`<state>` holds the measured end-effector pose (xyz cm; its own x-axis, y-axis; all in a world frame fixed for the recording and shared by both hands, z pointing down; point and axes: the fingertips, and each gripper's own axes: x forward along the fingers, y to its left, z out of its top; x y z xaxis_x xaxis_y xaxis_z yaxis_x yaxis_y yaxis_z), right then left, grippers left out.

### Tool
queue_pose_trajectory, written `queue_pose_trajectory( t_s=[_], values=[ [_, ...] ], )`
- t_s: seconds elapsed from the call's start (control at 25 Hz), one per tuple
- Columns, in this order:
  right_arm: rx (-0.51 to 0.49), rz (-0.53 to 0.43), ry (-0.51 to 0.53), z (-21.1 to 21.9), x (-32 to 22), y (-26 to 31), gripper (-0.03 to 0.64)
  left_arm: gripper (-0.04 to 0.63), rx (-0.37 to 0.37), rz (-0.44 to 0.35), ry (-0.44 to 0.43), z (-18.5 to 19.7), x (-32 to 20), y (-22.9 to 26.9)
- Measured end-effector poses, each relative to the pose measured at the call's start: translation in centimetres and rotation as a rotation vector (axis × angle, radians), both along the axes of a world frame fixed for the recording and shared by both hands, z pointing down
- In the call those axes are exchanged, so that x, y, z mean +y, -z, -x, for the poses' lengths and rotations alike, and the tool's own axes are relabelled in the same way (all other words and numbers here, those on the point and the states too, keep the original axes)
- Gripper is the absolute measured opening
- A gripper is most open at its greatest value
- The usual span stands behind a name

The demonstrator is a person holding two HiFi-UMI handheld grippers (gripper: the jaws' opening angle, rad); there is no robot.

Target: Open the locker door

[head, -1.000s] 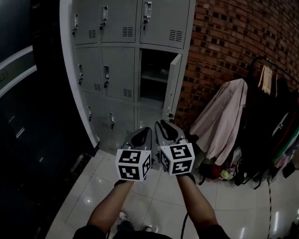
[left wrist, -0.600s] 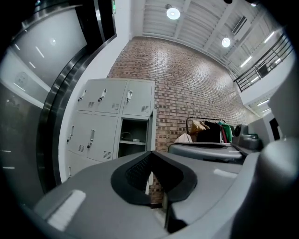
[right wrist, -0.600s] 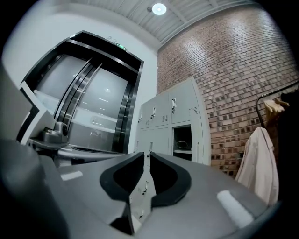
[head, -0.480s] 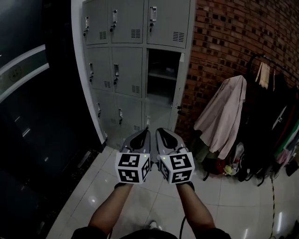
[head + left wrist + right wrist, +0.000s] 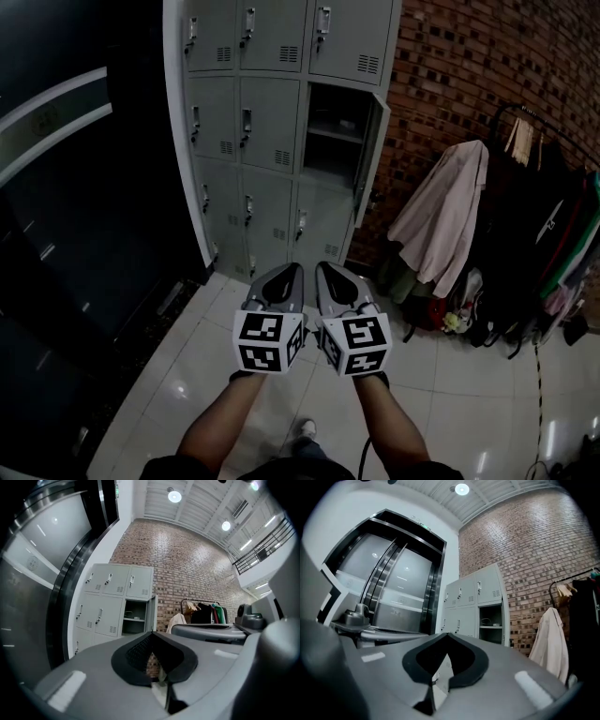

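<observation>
Grey locker door [image 5: 368, 161] upright, standing open, edge toward viewer.

Bare tiled floor [image 5: 187, 375] runs unbroken up to the foot of the grey lockers [image 5: 267, 122], so the lane straight ahead is open. In the middle row, right column, one locker door [image 5: 372, 155] stands swung out to the right, close to the brick wall [image 5: 469, 75]. Its compartment [image 5: 333, 155] is open at the front, with a shelf across it inside. On the right a clothes rack [image 5: 530, 225] and a pale coat [image 5: 441, 220] crowd the floor by the brick. A dark curved wall [image 5: 84, 206] closes off the left side.
</observation>
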<state>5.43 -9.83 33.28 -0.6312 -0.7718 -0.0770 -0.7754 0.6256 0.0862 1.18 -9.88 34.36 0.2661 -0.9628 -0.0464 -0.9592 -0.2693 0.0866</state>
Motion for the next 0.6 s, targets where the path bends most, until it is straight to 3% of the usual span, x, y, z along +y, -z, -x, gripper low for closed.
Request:
queue_pose_trajectory(
  t_s=[0.6],
  values=[
    [-0.002,0.008,-0.045,-0.6,6.1,-1.1,0.0,0.005,-0.014,-0.013,-0.046,-0.7,5.9,-0.8]
  ],
)
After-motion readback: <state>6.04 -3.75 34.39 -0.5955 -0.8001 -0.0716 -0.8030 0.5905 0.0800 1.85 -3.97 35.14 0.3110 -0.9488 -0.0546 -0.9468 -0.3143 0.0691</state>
